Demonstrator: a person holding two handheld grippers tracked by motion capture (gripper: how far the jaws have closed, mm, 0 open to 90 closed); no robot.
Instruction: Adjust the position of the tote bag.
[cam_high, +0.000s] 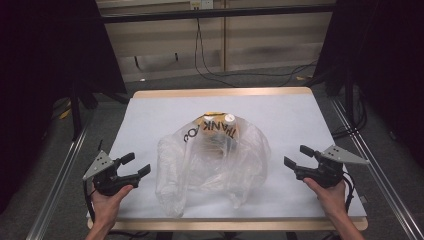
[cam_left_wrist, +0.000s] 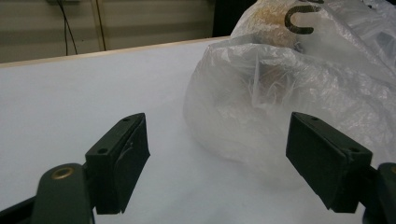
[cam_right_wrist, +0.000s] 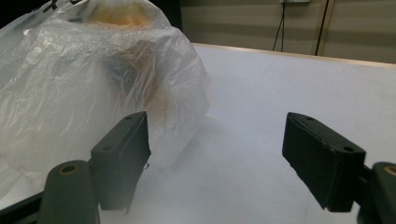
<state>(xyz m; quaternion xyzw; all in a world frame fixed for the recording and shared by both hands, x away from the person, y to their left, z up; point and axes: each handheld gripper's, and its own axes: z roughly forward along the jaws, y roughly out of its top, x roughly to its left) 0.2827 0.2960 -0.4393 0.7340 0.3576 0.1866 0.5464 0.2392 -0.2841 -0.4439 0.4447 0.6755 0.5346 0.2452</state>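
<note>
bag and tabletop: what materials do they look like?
Plastic bag: thin translucent film, probably polyethylene; it crinkles, shines and lets its contents show through, with black print near the top. Tabletop: matte white sheet, perhaps laminate or paper, over a light wood-look board exposed at the edges.

Bare table (cam_high: 280, 107) around central bag (cam_high: 212, 160)

bag (cam_high: 210, 160) – clear, black print | tabletop (cam_high: 300, 115) – white | fingers (cam_left_wrist: 119, 158) – black

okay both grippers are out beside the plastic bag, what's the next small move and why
Probably bring both grippers inward to the plastic bag. The left gripper and right gripper sit open on either side of it, apart from it, holding nothing.
</note>
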